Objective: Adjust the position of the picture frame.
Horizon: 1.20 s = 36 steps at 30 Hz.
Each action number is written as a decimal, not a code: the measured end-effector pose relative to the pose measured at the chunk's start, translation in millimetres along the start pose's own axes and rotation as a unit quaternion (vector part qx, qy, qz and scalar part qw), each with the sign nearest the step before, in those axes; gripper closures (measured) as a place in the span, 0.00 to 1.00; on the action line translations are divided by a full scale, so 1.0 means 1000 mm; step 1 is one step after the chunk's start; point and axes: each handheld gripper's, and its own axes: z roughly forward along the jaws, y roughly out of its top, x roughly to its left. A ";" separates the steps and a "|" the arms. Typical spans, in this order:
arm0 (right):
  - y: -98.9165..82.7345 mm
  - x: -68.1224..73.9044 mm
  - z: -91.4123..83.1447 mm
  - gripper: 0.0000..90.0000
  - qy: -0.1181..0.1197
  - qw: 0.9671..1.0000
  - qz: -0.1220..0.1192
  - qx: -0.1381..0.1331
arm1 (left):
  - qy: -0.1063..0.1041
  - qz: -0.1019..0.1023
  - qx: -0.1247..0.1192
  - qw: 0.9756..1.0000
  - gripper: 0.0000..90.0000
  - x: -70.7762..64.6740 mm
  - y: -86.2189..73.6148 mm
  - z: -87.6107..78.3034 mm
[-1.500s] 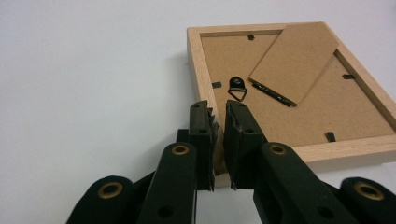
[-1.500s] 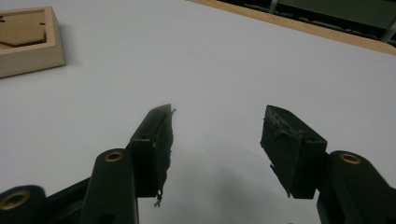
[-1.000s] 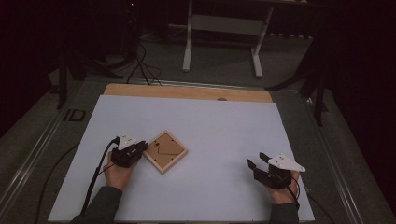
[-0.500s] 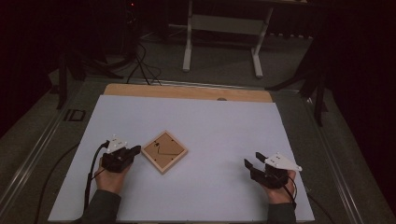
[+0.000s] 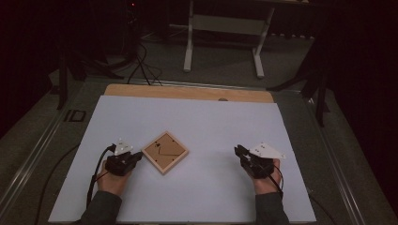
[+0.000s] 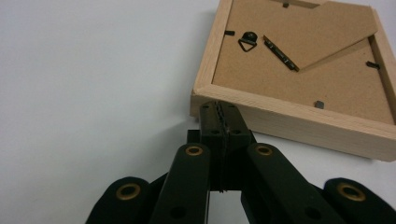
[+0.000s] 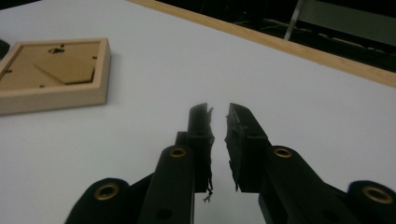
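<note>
White sheet [image 5: 197, 126] under you; your left gripper [image 6: 219, 122] sits pinched closed on nothing, frame [image 6: 299, 70] lying face-down just past its tips; right gripper [image 7: 218, 122], nearly closed and empty, has just been closing, so likely reopen before gripping.

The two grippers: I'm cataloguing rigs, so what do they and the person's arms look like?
Left gripper and right gripper are black, each topped by a pale three-cornered plate. Their jaws are black bars with brass-coloured rivets and ridged inner faces. A black cable trails from the left one. The person wears dark grey sleeves.
</note>
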 end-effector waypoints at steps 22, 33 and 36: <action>0.013 0.030 0.069 0.99 0.061 0.997 0.017 0.046 | -0.008 0.024 -0.016 1.000 1.00 -0.019 0.015 0.021; 0.011 0.045 0.110 0.99 0.087 0.991 -0.004 0.099 | -0.024 0.045 0.012 0.999 1.00 -0.032 0.014 0.035; 0.010 0.046 0.117 0.99 0.088 0.990 -0.006 0.110 | -0.029 0.044 0.010 0.999 1.00 -0.034 0.017 0.037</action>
